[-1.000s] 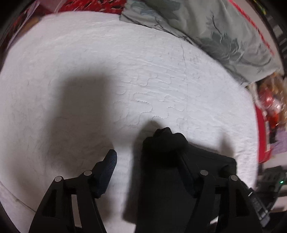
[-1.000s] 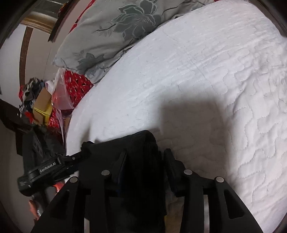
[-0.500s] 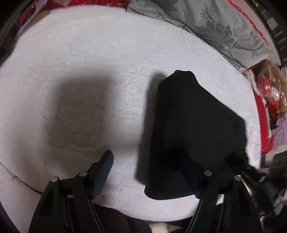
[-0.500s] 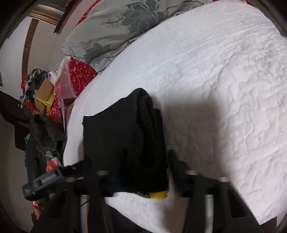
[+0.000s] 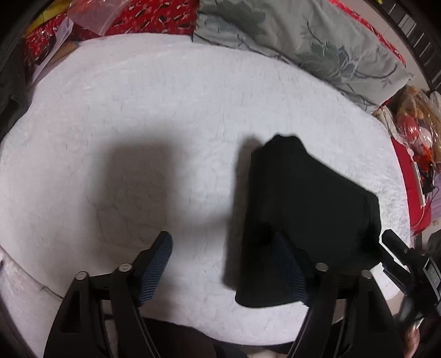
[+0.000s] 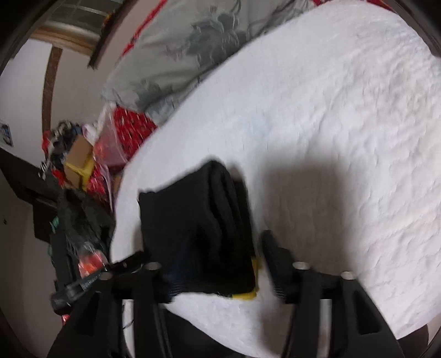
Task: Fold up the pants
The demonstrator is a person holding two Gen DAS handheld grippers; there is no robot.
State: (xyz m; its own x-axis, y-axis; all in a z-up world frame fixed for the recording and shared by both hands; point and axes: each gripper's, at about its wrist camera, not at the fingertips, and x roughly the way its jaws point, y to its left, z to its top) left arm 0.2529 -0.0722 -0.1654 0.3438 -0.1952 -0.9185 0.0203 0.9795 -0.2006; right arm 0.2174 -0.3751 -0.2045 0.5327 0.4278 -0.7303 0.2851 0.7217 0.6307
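Pants (image 5: pixel 306 217) lie folded lower right on the quilt (image 5: pixel 165 115); both grippers (image 5: pixel 223 264) (image 6: pixel 209 264) spread wide, holding nothing, apparently done.

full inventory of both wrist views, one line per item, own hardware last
pants: 1, black, folded into a compact stack, lying near the front edge of the bed
yellow item: 1, peeks out under the pants' near corner in the right wrist view; what it is cannot be told
quilt: 1, white, stitched, covers the bed
pillow: 1, grey-green floral, at the far edge of the quilt
red patterned fabric: beyond the quilt, beside the pillow
clutter: cardboard box, bags, red items, off the side of the bed
left gripper: 1, black, blue pads, jaws open, holding nothing
right gripper: 1, black, jaws open, holding nothing, pants between its fingers in the image
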